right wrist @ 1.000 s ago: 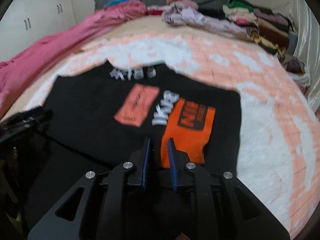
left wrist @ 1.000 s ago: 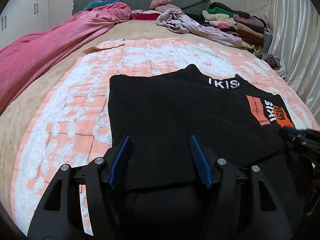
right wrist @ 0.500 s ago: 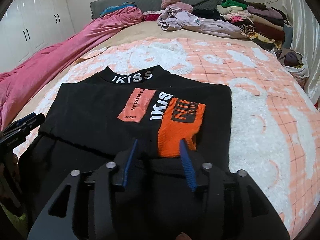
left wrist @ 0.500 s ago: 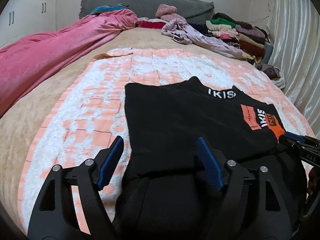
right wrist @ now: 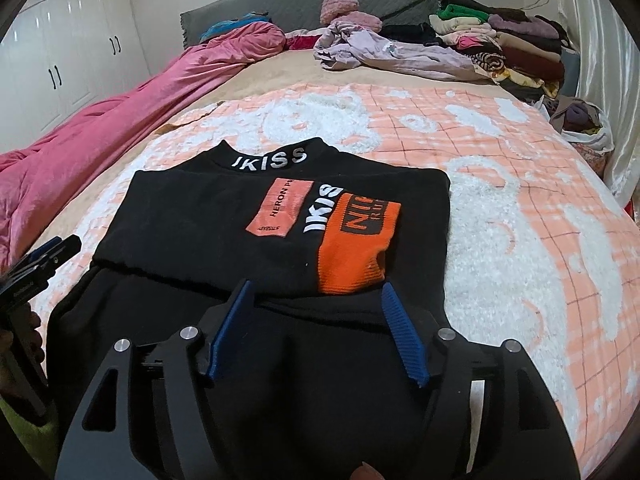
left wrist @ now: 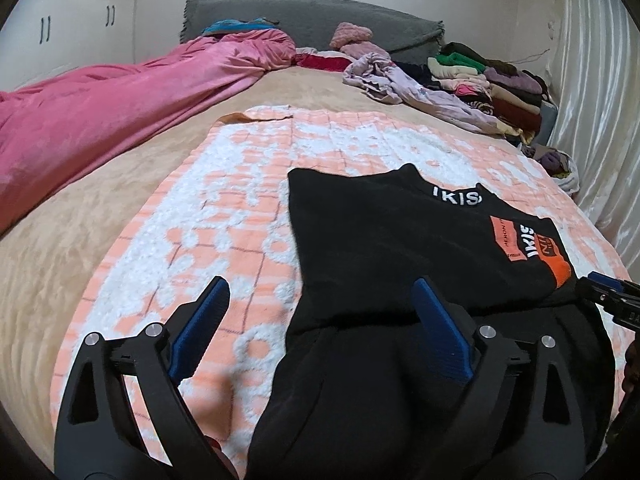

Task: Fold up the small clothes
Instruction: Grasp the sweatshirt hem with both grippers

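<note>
A black sweater (right wrist: 224,220) with white "IKISS" collar lettering and orange patches lies folded on the peach-and-white blanket (right wrist: 520,208). It also shows in the left wrist view (left wrist: 380,232). Its sides are folded in, and an orange cuff (right wrist: 356,248) lies on top. The lower part hangs toward me over the bed edge. My left gripper (left wrist: 320,328) is open and empty over the sweater's left lower edge. My right gripper (right wrist: 316,328) is open and empty just below the orange cuff. Each gripper's tip shows at the edge of the other's view.
A pink duvet (left wrist: 100,112) runs along the left of the bed. A lilac garment (right wrist: 380,52) and a stack of folded clothes (right wrist: 512,44) lie at the head on the right. A bag of clothes (right wrist: 584,124) sits by the curtain. White wardrobes (right wrist: 60,60) stand left.
The right gripper opened and let go of the sweater by the orange cuff. Both grippers drew back toward me, and the left jaws spread wider.
</note>
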Demonstrator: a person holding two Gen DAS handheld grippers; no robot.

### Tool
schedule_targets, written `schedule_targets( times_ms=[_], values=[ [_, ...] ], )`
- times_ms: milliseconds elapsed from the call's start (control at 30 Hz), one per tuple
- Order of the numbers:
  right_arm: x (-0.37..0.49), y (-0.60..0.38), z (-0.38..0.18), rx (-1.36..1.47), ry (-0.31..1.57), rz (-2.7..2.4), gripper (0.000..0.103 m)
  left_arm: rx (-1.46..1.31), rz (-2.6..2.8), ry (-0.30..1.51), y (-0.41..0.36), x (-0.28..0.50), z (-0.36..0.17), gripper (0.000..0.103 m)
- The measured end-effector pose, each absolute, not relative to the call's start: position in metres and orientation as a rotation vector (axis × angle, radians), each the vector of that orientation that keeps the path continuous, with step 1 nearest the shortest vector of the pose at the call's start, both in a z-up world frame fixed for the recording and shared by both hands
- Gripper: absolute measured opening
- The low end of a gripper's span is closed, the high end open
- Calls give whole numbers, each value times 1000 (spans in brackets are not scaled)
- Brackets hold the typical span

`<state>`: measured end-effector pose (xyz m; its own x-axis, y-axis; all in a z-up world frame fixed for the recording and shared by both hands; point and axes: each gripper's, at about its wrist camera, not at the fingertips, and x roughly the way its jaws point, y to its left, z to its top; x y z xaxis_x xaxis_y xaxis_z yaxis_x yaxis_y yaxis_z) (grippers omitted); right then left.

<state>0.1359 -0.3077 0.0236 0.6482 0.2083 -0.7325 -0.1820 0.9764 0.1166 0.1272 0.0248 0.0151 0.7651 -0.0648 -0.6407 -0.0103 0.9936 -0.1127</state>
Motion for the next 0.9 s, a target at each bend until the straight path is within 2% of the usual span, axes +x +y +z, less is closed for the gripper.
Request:
schedule_targets(
  times_ms=[67, 233, 900],
  values=[
    [130, -308, 26, 34, 832, 226, 74, -111, -25, 706, 27, 123, 15, 88],
    [114, -311, 28, 41, 828, 224, 77, -106, -23, 708, 34, 110, 15, 90],
    [45, -339, 12, 42, 902, 177, 77, -91, -45, 864, 58, 46, -4, 90]
  ],
)
